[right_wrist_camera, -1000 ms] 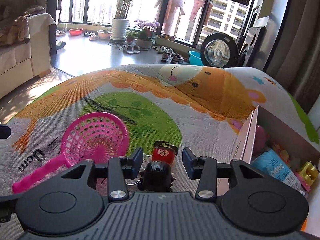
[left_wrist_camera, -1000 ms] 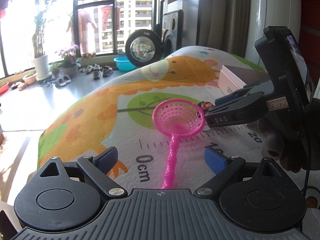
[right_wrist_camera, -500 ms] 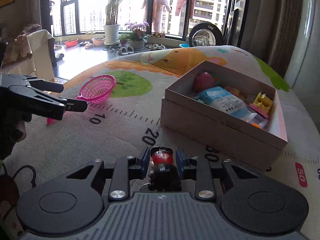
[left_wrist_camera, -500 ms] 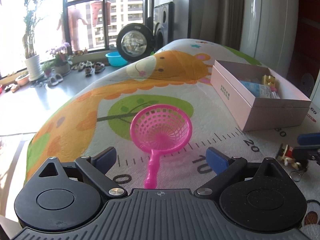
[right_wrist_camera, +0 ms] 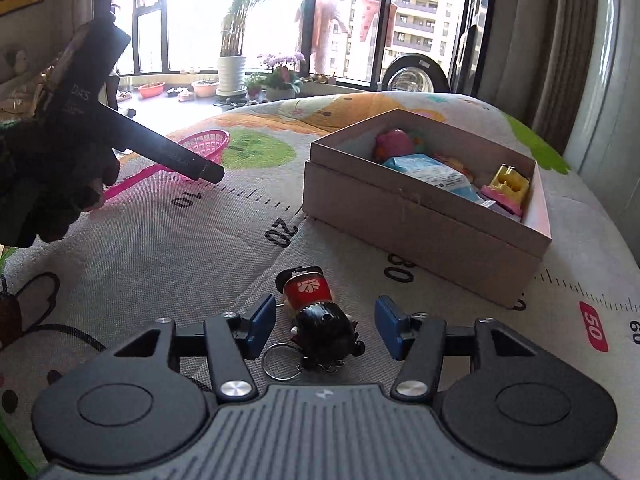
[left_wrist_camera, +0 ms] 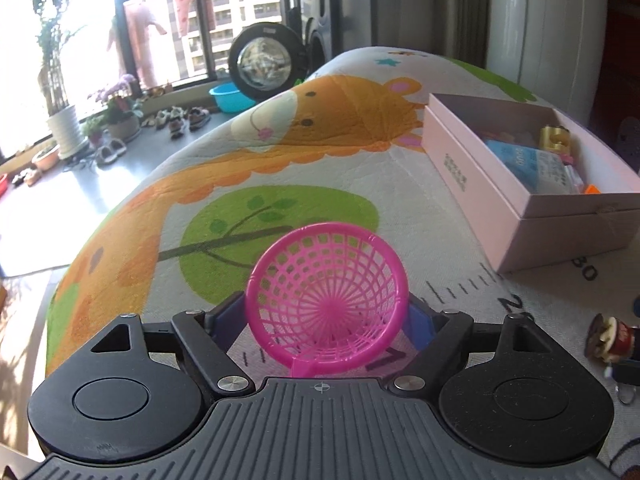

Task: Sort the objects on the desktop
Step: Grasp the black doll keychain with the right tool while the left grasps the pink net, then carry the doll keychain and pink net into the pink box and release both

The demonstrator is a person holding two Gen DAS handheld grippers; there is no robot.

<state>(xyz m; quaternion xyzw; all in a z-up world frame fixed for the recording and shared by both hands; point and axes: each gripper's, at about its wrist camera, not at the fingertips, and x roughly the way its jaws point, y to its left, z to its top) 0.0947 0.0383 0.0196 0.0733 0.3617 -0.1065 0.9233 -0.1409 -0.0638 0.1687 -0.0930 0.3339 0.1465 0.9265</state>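
Note:
A pink plastic strainer lies on the giraffe mat; its basket sits between the open jaws of my left gripper, which do not seem to touch it. It also shows in the right wrist view, partly behind the left gripper's finger. A doll keychain with a red body and black hair lies on the mat between the open jaws of my right gripper, not touching them. It also shows in the left wrist view. A pink box holds several toys.
The pink box stands right of the strainer, on the mat's ruler print. The mat's curved edge falls away on the left toward the floor. Plant pots, shoes and a blue basin stand by the windows beyond.
My left gripper has moved forward until the strainer's basket lies between its jaws. My right gripper carried the doll keychain toward the box, then opened and let it go onto the mat.

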